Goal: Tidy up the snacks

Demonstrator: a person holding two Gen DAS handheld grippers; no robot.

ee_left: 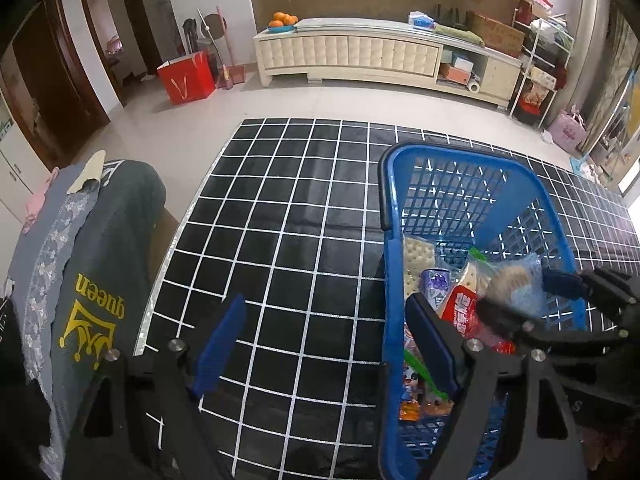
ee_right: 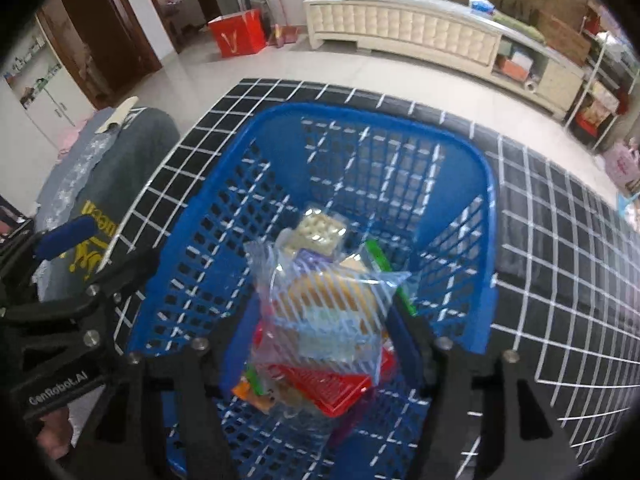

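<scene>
A blue plastic basket [ee_right: 486,216] stands on the black grid-pattern table and holds several snack packs: crackers [ee_right: 320,232], a purple pack [ee_left: 438,284], a red pack [ee_right: 332,392]. My right gripper [ee_right: 322,328] is over the basket, its fingers closed on a clear striped bag with a round cake [ee_right: 324,304]. It shows in the left wrist view [ee_left: 516,300] with the bag [ee_left: 510,280]. My left gripper [ee_left: 324,344] is open and empty, with one finger over the table and the other over the basket's left rim [ee_left: 390,240].
A chair draped with grey "queen" cloth [ee_left: 108,280] stands at the table's left edge. Beyond the table are a tiled floor, a white TV cabinet [ee_left: 360,56] with oranges, a red bag [ee_left: 186,78] and a shelf rack [ee_left: 540,68].
</scene>
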